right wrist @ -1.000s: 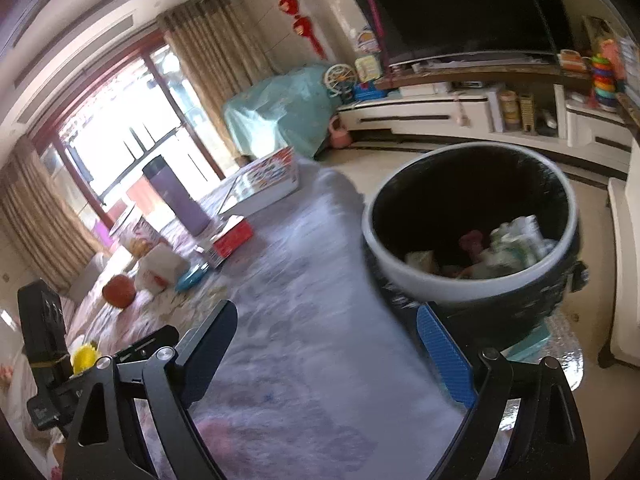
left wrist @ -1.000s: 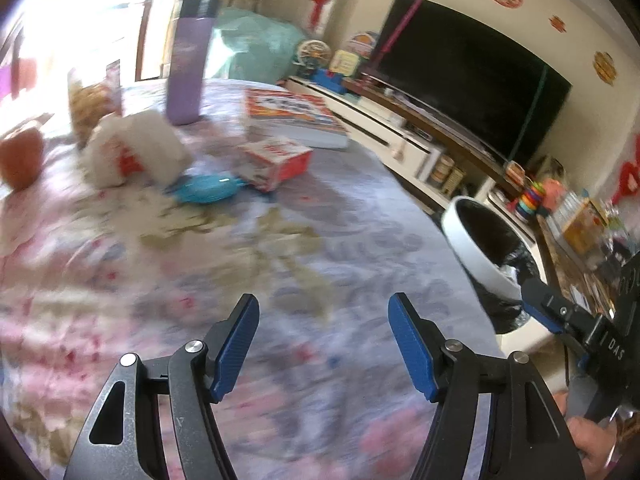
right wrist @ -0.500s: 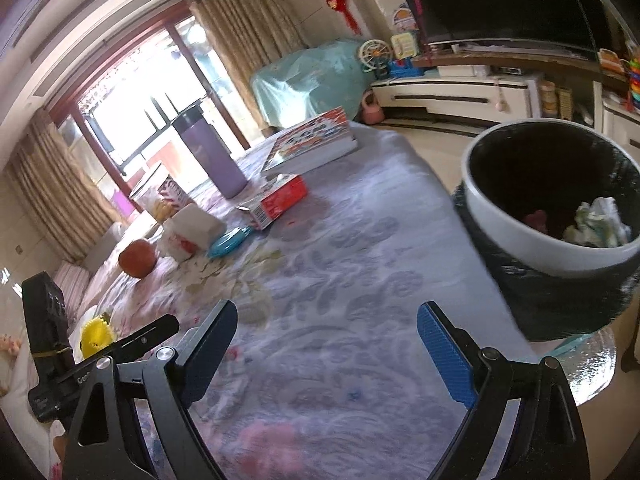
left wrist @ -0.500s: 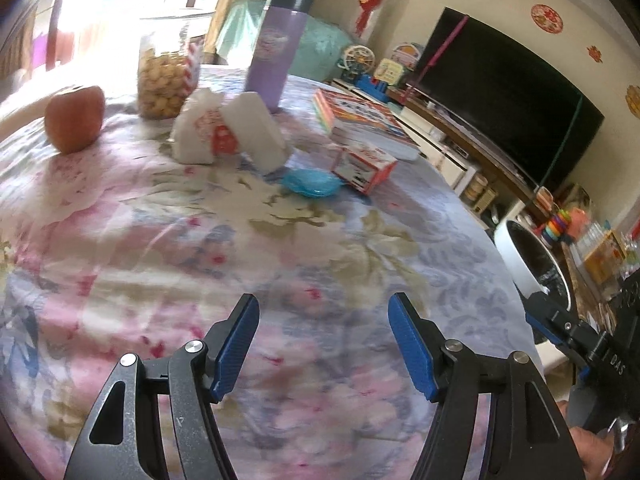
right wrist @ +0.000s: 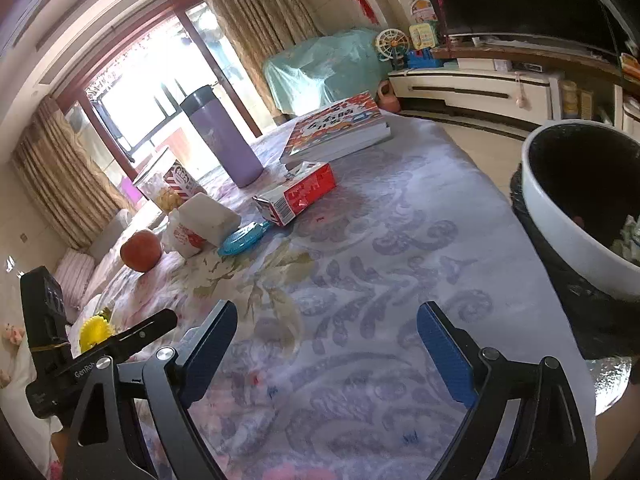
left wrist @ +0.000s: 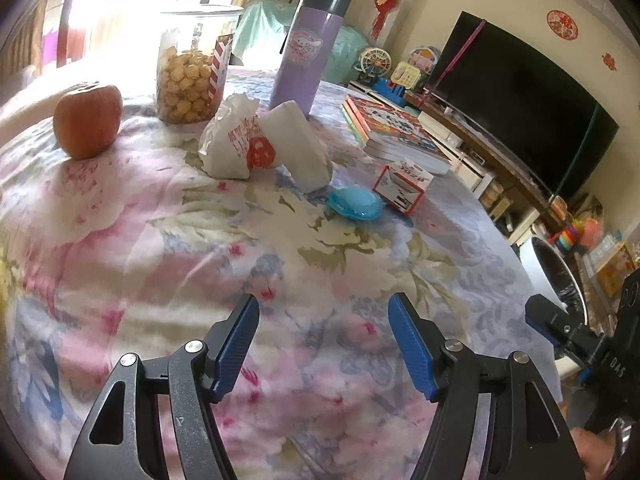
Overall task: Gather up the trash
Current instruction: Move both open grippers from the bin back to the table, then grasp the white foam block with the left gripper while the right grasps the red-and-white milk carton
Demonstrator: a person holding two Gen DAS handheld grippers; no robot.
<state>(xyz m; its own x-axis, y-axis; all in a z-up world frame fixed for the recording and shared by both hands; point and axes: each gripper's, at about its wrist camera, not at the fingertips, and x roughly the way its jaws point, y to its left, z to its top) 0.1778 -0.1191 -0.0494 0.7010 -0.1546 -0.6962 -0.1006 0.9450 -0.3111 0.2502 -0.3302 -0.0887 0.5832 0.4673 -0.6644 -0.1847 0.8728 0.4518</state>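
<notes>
Both hand-held grippers swung from trash bin (right wrist: 560, 216) toward crumpled bag (left wrist: 236, 140).

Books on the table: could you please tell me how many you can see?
2, stacked: the top book on the bottom book, at the table's far side right of the purple bottle. None seem hidden.

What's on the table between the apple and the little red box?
Between the apple and the red box lie a crumpled white paper bag, a white wrapper and a blue plastic lid, clearest in the left wrist view.
</notes>
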